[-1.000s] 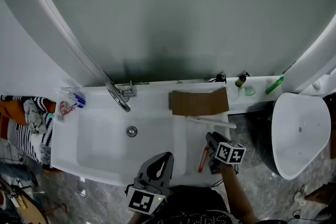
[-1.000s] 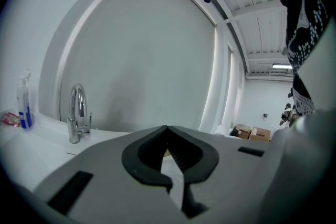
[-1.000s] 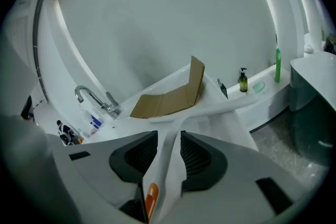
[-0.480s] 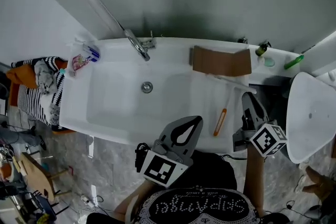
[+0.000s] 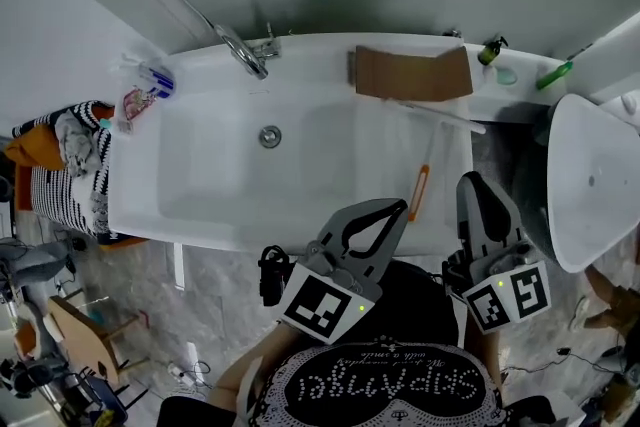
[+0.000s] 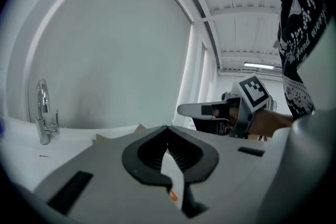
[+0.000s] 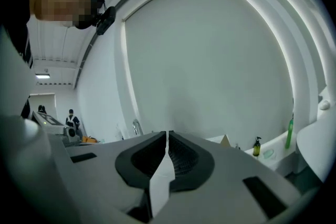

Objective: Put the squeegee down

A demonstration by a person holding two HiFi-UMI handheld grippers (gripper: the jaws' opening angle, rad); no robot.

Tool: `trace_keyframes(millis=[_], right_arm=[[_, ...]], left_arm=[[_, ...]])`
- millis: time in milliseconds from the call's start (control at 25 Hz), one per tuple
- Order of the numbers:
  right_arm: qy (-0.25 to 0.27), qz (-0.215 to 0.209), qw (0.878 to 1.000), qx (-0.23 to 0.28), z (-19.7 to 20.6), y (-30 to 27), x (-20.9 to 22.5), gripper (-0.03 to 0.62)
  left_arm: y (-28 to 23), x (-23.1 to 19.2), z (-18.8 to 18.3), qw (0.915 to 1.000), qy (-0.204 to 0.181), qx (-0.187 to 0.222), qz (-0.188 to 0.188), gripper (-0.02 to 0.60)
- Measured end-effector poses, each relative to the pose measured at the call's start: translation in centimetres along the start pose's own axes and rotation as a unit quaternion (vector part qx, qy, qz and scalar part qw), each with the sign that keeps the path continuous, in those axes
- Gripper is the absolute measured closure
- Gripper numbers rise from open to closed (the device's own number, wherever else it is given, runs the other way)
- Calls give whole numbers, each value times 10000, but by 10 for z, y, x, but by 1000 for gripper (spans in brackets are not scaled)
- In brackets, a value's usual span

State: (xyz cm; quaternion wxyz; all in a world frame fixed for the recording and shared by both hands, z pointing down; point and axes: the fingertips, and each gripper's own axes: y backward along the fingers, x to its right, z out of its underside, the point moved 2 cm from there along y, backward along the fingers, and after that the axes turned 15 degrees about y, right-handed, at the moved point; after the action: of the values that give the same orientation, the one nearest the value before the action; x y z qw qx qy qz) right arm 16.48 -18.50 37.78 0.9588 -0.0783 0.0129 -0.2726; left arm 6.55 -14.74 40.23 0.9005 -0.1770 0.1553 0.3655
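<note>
Grippers two: left gripper point(image 5: 402, 206), right gripper point(image 5: 472, 179). One squeegee point(image 5: 420, 193), tub point(image 5: 215, 180), tap point(image 5: 243, 51), cardboard sheet point(image 5: 412, 73); two bottles point(image 5: 488, 50) point(image 5: 553, 73).

The head view looks steeply down over the bathtub point(image 5: 220, 185); both gripper views face level along their jaws, sharing the faucet point(image 6: 44, 113) ahead-left.

You had soft, even white light; a ceiling strip light point(image 6: 258, 65) glowed far off. Both gripper views bowed strongly, with black corners and blurred nearest surfaces.

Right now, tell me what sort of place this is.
Most likely a bathroom: a white bathtub with a chrome faucet and a drain, and a pump bottle on its ledge.
</note>
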Motion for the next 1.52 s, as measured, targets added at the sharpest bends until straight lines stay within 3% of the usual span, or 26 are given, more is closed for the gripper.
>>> trace_keyframes(millis=[200,480,840,1520], right_arm=[[-105,-159,9997,-174,26,16,-24,565],[-12,-88,9996,-264,37,35,-26,566],[-45,-116,9992,-368,49,60,-17,566],[128,-448,9986,-252,53,67,0,566]], left_arm=[[-6,19,9,9989,-140,-278,351,577],[-11,32,20,9984,-150,-424,357,577],[-25,67,41,9959,-239,-580,645,577],[-39,79,40,9979,-446,-312,359,577]])
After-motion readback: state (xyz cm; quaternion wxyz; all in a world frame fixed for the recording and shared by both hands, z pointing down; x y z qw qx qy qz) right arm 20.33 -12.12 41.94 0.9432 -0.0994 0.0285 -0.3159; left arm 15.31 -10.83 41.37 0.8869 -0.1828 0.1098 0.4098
